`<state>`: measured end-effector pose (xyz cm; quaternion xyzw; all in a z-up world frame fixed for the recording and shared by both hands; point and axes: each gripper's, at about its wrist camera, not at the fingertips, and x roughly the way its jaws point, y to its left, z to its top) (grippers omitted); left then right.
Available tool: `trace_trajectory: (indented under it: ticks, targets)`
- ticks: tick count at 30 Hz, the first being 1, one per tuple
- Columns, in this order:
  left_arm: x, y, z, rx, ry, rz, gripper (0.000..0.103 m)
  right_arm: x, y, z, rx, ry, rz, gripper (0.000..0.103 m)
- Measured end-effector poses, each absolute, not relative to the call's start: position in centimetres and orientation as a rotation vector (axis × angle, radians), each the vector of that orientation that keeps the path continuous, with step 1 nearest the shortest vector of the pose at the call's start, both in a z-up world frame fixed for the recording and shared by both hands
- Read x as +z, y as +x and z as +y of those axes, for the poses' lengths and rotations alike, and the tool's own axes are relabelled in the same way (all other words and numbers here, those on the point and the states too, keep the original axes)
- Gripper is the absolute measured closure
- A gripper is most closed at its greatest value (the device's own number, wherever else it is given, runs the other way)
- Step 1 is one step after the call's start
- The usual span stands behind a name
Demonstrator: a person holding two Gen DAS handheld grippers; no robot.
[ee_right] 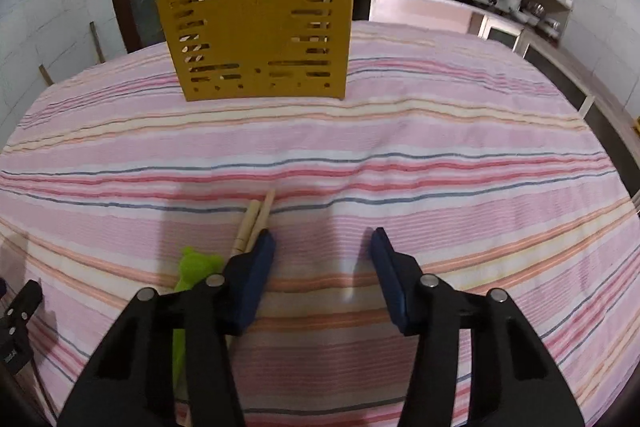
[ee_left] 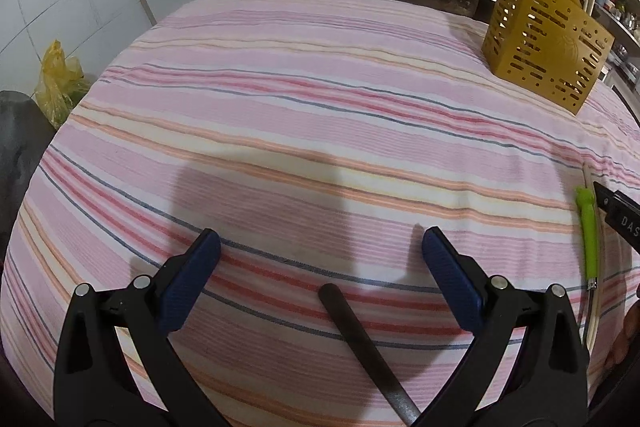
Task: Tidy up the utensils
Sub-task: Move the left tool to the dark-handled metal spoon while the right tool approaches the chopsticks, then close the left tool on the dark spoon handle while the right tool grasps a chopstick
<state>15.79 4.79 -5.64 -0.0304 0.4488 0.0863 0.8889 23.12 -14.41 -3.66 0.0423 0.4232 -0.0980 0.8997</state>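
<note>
Left gripper [ee_left: 320,247] gapes over a dark rod-like handle [ee_left: 368,355] on the pink striped tablecloth [ee_left: 300,107] (untouched); right gripper [ee_right: 322,247] half-open, empty, beside pale wooden chopsticks [ee_right: 256,221].

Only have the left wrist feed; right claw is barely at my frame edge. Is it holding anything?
Observer: No. The right claw is open, with only striped cloth between its jaws.
Operator: Chopsticks relative to it?
Observer: The chopsticks run past the outer side of its left jaw, outside the gap, ends pointing toward the yellow holder.
Operator: Holder empty?
Observer: No, utensil pieces show through its front slots.
</note>
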Motion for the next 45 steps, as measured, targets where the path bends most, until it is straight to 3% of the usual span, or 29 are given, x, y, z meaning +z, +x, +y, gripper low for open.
trace_trajectory:
  ticks: [6,18,20,22,25,28,34,36,43,45]
  targets:
    - [-5.5,15.7,5.1,0.174,-0.074,0.933,0.005,-2.9,22.3,-16.4,-0.164,0.231,0.828,0.052]
    - [-5.7,15.9,4.9,0.176,-0.069,0.937,0.005,-3.6,22.6,-14.0,-0.131,0.139,0.879,0.053]
    - [-5.7,15.9,4.9,0.176,-0.07,0.936,0.005,-3.6,22.5,-13.4,-0.146,0.101,0.877,0.057]
    - [-5.6,15.9,4.8,0.182,-0.063,0.937,0.005,-3.5,22.9,-12.9,-0.137,0.095,0.888,0.073]
    - [-5.3,15.7,4.7,0.203,-0.056,0.93,0.006,-3.3,23.7,-12.5,-0.121,0.088,0.9,0.088]
    - [-4.8,15.5,4.6,0.216,-0.057,0.93,0.006,-3.2,24.2,-12.7,-0.099,0.101,0.901,0.093]
    - [-4.9,14.5,4.9,0.263,-0.136,0.972,0.011,-2.9,25.0,-13.2,0.01,0.006,0.935,0.096]
    - [-5.2,13.9,4.9,0.281,-0.164,0.989,0.018,-2.8,25.0,-13.3,0.046,-0.013,0.934,0.096]
    - [-5.4,12.4,2.8,0.372,-0.156,0.963,0.03,-3.2,24.3,-14.1,0.082,0.018,0.891,0.095]
    - [-5.4,12.4,2.4,0.38,-0.153,0.959,0.039,-3.2,24.2,-14.3,0.089,0.031,0.888,0.095]
